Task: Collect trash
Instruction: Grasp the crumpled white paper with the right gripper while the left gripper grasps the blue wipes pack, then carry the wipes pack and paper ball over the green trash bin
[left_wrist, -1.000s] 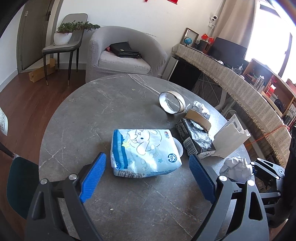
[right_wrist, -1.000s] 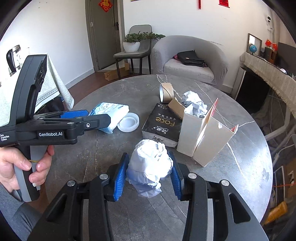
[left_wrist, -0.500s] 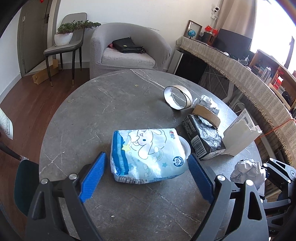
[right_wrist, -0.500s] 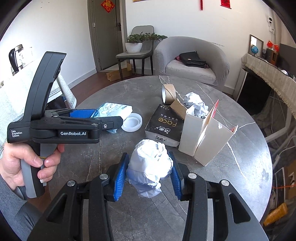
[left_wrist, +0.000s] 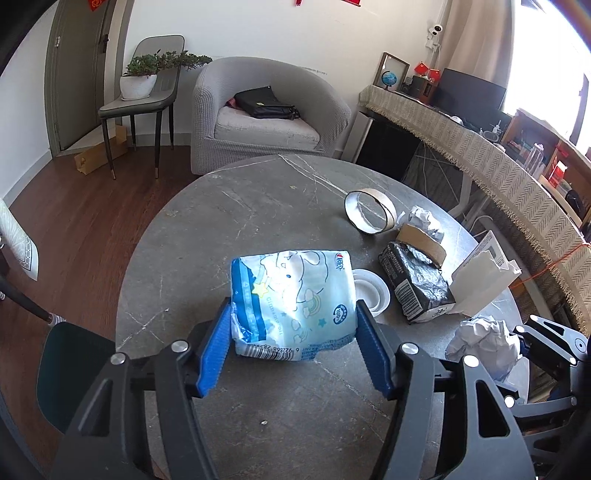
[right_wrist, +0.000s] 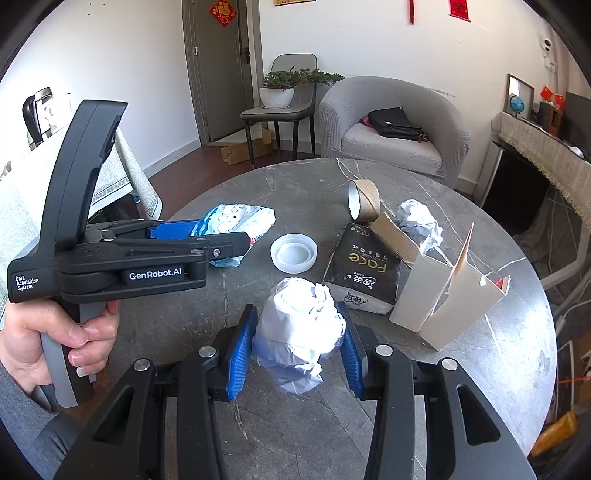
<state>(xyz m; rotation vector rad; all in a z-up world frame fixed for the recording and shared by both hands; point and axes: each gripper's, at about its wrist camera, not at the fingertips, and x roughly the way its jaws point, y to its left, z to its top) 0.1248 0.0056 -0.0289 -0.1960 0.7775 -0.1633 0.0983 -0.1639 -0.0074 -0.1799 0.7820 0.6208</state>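
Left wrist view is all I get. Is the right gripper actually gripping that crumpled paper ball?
Observer: Yes. The right gripper is shut on the crumpled paper ball, a blue pad on each side.
Operator: Lid behind my wipes pack, touching it?
Observer: No. The white lid lies apart from the wipes pack, with bare table between.
Operator: Black pack, which face up?
Observer: The black tissue pack lies flat with its gold "Face" print up.
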